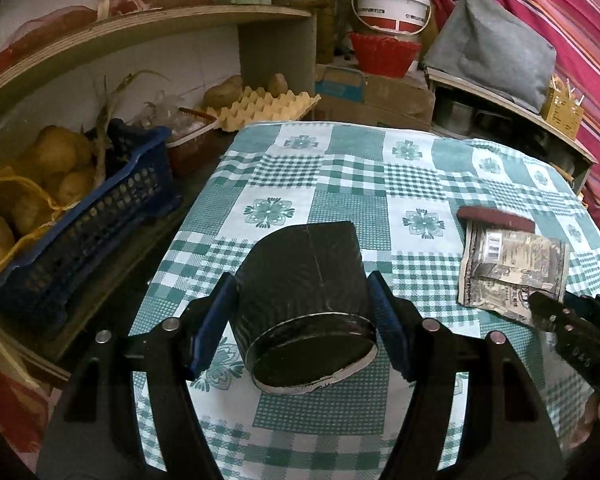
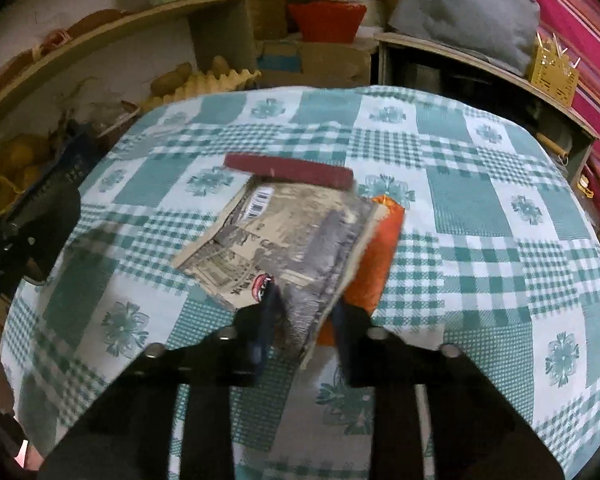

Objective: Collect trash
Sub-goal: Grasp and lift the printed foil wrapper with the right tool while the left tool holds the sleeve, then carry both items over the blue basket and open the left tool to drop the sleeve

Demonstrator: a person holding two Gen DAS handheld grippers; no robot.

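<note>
Left tool (image 1: 302,312) clamps dark cylindrical bin (image 1: 300,304), tilted, above the counter (image 2: 480,208) near its left edge; right tool (image 2: 302,320) pinches printed wrapper (image 2: 296,232) near the right edge, orange packet (image 2: 380,252) touching.

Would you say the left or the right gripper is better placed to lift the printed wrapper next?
Right: the right gripper already pinches the printed wrapper, while the left gripper holds the black container.

Teal-and-white checked floral tablecloth (image 1: 352,184), black container (image 1: 304,280), grey printed wrapper (image 2: 300,232), orange packet (image 2: 380,256)
</note>
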